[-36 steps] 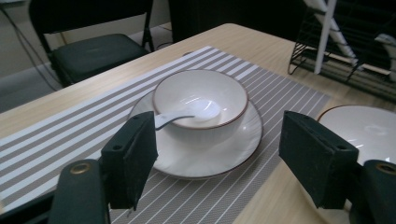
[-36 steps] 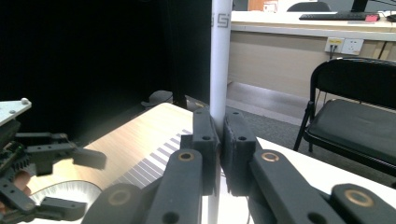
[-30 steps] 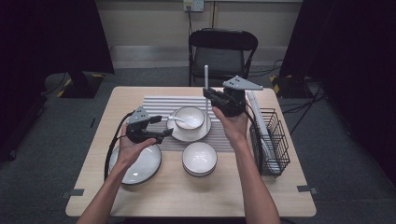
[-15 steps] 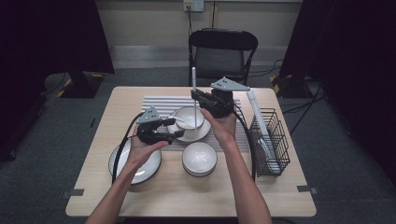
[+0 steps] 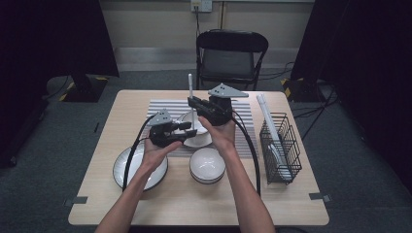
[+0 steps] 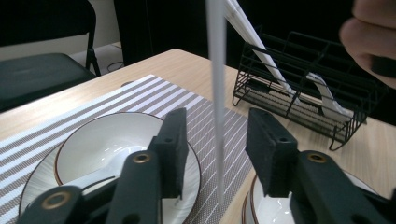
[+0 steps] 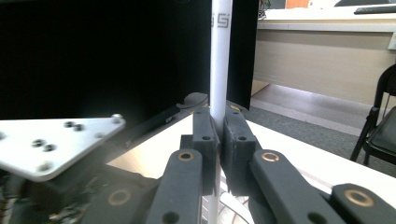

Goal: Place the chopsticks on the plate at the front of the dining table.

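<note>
My right gripper (image 5: pixel 194 103) had its jaws clenched on a white stick (image 5: pixel 190 86), which stood upright above the far middle of the bench (image 5: pixel 291 204). In the right gripper view the stick (image 7: pixel 219 70) rose straight up out of the two black pads pressed against its sides, with some small grey lettering near its top. Its lower end hung down over the bowl on the saucer (image 5: pixel 201 141).

My left gripper (image 5: pixel 187 131) sat just to the left of the right one and a little nearer, pointing to the right, over the striped mat (image 5: pixel 165 108). Its jaws had just been closing, and in the left gripper view the stick (image 6: pixel 217 102) stood between them, a clear gap on either side, so the pads were not yet pressing on it. The jaws were released, with the stick inside their span.

Below the left gripper lay the white bowl (image 6: pixel 107 144) with a brown rim, and a white spoon (image 6: pixel 91 179) rested in it. Nearer to me stood a second white bowl (image 5: pixel 207 165), and to the left of it a wide plate (image 5: pixel 125 171) under my left forearm. At the right side of the bench stood a black wire rack (image 5: pixel 281 145) with a long white piece (image 5: pixel 269 116) leaning in it; in the left gripper view that rack (image 6: pixel 308 93) showed beyond the stick, well apart from it.
</note>
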Demonstrator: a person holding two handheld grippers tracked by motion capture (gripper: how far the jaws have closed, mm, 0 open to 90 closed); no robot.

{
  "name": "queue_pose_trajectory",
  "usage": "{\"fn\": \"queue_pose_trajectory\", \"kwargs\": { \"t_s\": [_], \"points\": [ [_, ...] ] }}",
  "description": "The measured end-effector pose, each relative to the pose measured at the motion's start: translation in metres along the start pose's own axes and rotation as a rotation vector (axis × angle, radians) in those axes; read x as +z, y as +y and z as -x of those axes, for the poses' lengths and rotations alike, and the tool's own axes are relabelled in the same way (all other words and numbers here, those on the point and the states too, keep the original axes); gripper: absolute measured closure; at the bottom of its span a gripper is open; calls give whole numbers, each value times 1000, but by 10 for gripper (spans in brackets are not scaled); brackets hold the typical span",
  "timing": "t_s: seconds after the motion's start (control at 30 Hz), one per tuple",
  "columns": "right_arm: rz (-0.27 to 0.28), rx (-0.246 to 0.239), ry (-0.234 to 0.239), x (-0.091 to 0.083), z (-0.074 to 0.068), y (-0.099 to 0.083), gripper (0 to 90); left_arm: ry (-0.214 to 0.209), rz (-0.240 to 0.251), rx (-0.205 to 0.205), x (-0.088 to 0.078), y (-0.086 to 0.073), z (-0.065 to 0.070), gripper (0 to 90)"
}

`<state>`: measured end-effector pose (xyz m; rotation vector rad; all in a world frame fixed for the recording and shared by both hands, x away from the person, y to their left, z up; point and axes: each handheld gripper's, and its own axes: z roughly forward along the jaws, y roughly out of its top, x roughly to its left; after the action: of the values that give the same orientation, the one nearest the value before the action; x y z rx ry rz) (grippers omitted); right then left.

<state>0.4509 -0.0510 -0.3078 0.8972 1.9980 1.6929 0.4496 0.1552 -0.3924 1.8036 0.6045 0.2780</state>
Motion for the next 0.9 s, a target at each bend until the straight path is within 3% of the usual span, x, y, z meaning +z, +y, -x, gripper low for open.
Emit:
{"fn": "queue_pose_trajectory", "kwargs": {
  "t_s": [0.03,0.07,0.13,0.3,0.37,0.5,0.57,0.7,0.77,0.9],
  "points": [
    [0,3,1,1,-1,0,854,-8,-5,-4,1,0,-2,623],
    [4,1,7,1,-2,1,854,17,-3,8,1,0,-2,645],
    [3,-2,8,2,-3,1,854,-6,11,-8,0,0,-5,691],
    [17,5,23,5,-7,6,854,16,28,-6,-1,0,-7,712],
    [17,-6,27,6,-11,9,854,-5,61,-22,-5,0,-9,766],
    [19,-7,35,10,-14,10,854,-6,46,-4,-8,0,-8,846],
    [20,-11,37,10,-15,10,854,-15,55,-18,-9,-2,-9,852],
    [17,-11,38,9,-14,8,852,-2,66,-3,-10,-6,-8,860],
    [15,-8,39,9,-12,7,845,-25,55,-12,-9,-6,-9,860],
    [3,-28,31,8,-9,5,789,-26,42,-10,-8,-7,-9,860]
  ]
}}
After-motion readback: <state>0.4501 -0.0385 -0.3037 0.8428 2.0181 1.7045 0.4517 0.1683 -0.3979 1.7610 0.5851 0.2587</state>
